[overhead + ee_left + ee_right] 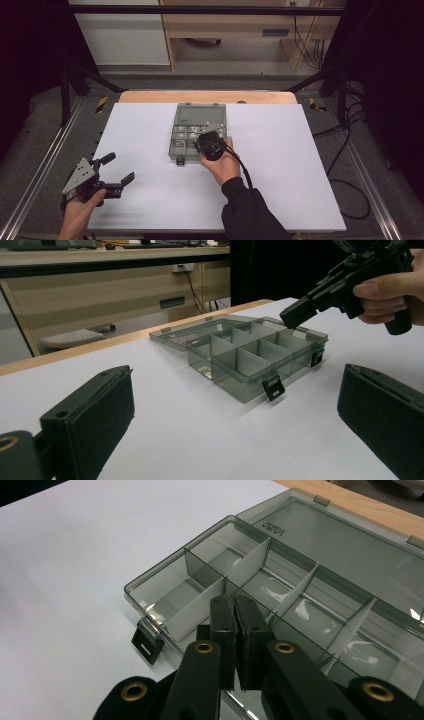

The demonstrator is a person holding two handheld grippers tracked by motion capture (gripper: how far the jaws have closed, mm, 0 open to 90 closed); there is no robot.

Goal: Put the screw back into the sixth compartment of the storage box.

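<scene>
A clear grey box (199,132) sits near the middle of the white bench (280,165), toward the far side. Its lid is open and lies flat behind it, away from the person. Inside, thin walls cut the box into small rooms.

The right gripper (209,144) is right over the box, at its near right part. It points down and away from the person. Its two jaws are pressed together, and I see nothing between them. In the right gripper view, the gripper (237,645) tips sit just above a thin wall, close to the front edge of the box (280,600). I cannot tell if they touch it.

The left gripper (119,170) is well apart from the box, down at the near left of the bench. Its jaws are wide open and hold nothing. From it, the box (245,355) lies ahead and to the right.

So the right hand is much nearer. With its lid out flat, the box is long from near to far. Its two small latches (273,388) face the person.
</scene>
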